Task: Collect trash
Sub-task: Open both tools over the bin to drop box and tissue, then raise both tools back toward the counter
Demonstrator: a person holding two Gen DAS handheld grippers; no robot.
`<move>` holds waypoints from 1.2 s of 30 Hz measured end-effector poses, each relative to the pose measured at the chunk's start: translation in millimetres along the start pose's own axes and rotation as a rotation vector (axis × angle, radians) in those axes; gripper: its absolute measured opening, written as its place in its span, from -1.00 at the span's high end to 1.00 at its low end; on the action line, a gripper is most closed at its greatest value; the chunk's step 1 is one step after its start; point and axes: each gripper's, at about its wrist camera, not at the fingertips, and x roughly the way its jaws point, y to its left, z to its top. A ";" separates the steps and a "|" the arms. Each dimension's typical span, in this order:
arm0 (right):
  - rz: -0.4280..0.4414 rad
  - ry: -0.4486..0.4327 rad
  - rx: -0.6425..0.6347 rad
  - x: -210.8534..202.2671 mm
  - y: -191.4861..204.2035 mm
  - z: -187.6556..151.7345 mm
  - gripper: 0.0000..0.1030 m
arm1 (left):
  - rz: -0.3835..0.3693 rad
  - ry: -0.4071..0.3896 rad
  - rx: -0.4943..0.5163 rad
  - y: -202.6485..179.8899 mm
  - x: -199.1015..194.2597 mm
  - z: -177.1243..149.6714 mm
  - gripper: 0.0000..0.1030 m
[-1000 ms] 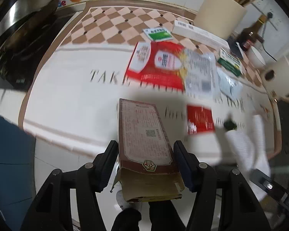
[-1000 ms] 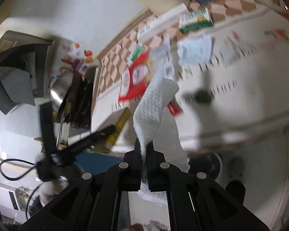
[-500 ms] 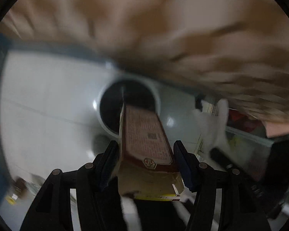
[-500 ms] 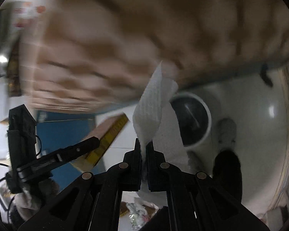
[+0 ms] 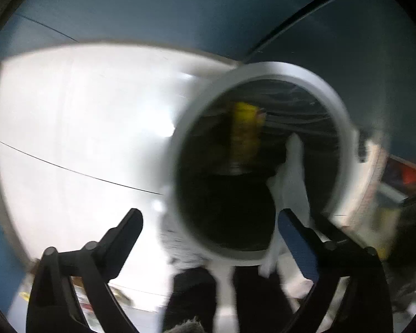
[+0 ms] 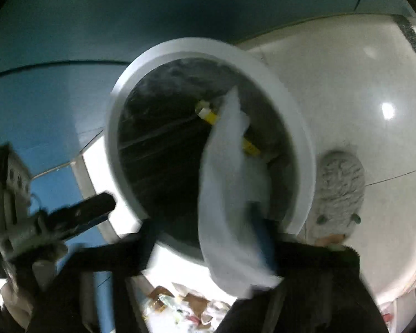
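Note:
A round white-rimmed trash bin (image 5: 344,127) with a black liner stands on the pale floor; it also shows in the right wrist view (image 6: 296,127). My left gripper (image 5: 208,222) is open and empty just above its rim. The cardboard box (image 5: 244,136), yellow end showing, lies inside the bin and also shows in the right wrist view (image 6: 208,113). My right gripper (image 6: 205,238) is open over the bin. The white paper towel (image 6: 230,211) hangs loose against its right finger, over the bin mouth. The towel also shows in the left wrist view (image 5: 291,177).
Blue cabinet fronts (image 5: 180,8) stand behind the bin. A grey fuzzy slipper (image 6: 338,188) is right of the bin. Loose wrappers (image 6: 180,308) lie on the floor at the bottom of the right wrist view. The other gripper (image 6: 77,216) shows at the left.
Both grippers swung down from the counter to the bin. My left gripper opened and the box dropped into the bin. My right gripper opened and let the paper towel loose.

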 end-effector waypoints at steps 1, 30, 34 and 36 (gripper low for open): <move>-0.014 -0.007 -0.004 -4.1 -1.0 1.1 -0.56 | 0.034 -0.014 0.010 -0.2 -5.8 -6.3 -0.94; -0.409 -0.307 -0.327 -425.0 218.9 -221.6 -0.98 | 0.075 -0.357 0.131 -39.5 -415.4 -224.6 -0.94; -0.363 -0.332 -0.350 -474.6 241.2 -249.5 -0.98 | 0.031 -0.398 0.141 -42.9 -454.3 -247.3 -0.94; -0.331 -0.343 -0.348 -492.3 248.9 -260.8 -0.98 | 0.011 -0.431 0.153 -48.3 -471.3 -250.8 -0.94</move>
